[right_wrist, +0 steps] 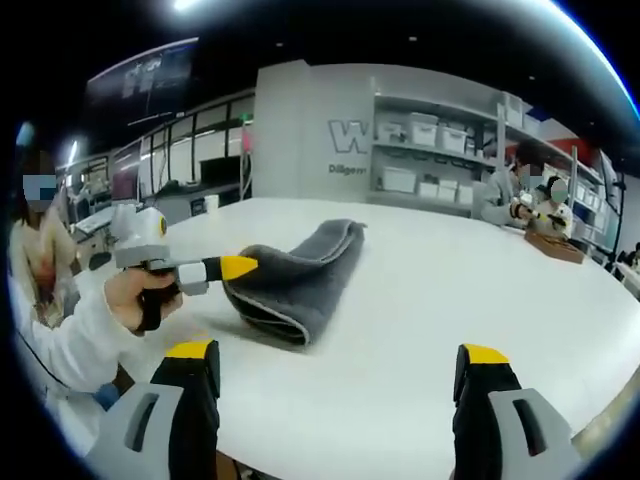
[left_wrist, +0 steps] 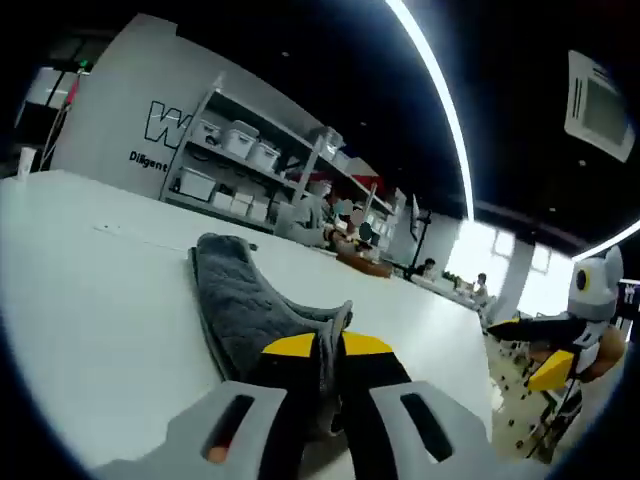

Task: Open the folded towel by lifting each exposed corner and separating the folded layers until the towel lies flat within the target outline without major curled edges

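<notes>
A dark grey folded towel (right_wrist: pixel 300 268) lies on the white table (right_wrist: pixel 450 290). In the left gripper view the towel (left_wrist: pixel 245 305) runs from the table up between my yellow-tipped jaws, and my left gripper (left_wrist: pixel 330 350) is shut on its near corner. In the right gripper view that left gripper (right_wrist: pixel 238 267) comes in from the left, held by a person's hand (right_wrist: pixel 140 295), pinching the towel's near edge, which is lifted and curled. My right gripper (right_wrist: pixel 335 362) stands open above the table's near edge, apart from the towel, with nothing between its fingers.
Shelves with white bins (right_wrist: pixel 430 160) stand against the far wall. People sit at the table's far end by a brown tray (right_wrist: pixel 555 245). The right gripper (left_wrist: pixel 560 350) shows at the right in the left gripper view.
</notes>
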